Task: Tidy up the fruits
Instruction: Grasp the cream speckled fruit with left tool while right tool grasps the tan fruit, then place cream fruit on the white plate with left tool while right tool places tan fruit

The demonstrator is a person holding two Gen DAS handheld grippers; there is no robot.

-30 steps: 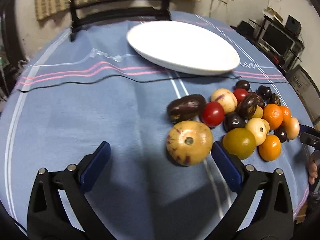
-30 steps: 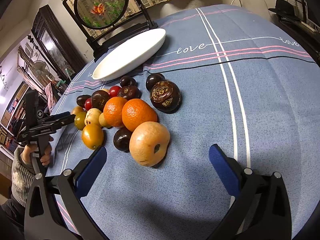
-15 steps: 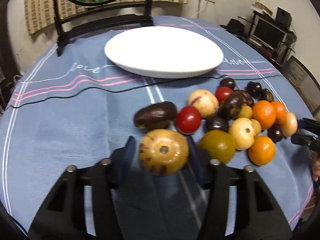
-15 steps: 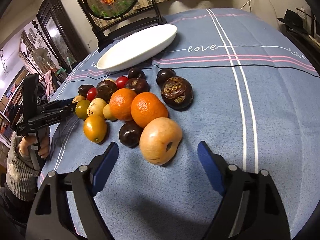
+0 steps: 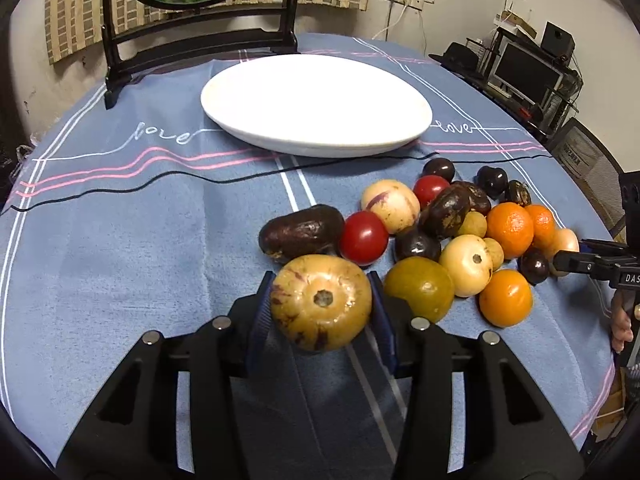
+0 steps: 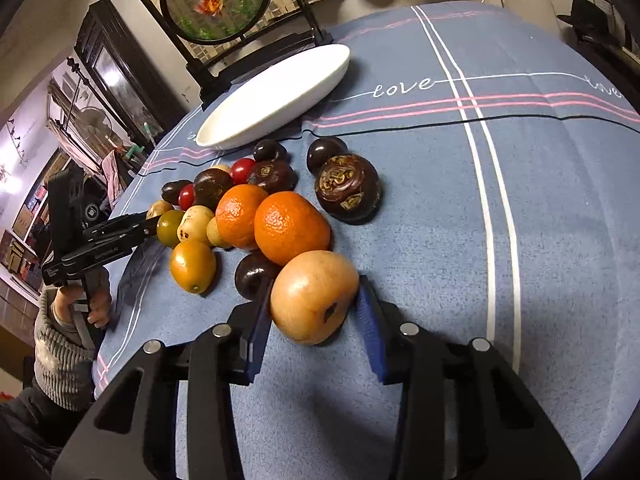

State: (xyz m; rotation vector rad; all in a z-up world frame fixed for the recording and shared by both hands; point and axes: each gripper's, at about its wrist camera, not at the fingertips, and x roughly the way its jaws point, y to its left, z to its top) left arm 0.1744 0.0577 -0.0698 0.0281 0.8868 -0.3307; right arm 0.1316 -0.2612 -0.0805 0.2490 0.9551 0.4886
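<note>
My left gripper (image 5: 320, 280) is shut on a yellow, purple-speckled round fruit (image 5: 322, 312), with a blue pad pressed on each side. It sits at the near left end of a fruit pile (image 5: 440, 232) on the blue tablecloth. My right gripper (image 6: 314, 286) is closing on a tan-orange persimmon-like fruit (image 6: 312, 304) at the pile's near end, and both pads touch it. Two oranges (image 6: 290, 232) lie just behind that fruit. A white oval plate (image 5: 316, 100) stands empty beyond the pile.
A framed round fish screen (image 6: 220, 4) on a black stand rises behind the plate (image 6: 276, 100). A dark carved ball (image 6: 346, 188) lies right of the pile. A person's hand (image 6: 80, 300) holds the left gripper at the table's edge. Shelves and a monitor (image 5: 524, 68) stand off the table.
Both grippers have gone from wide open to closed around their fruits, the left first and then the right. Both have also moved slightly forward towards the pile.
</note>
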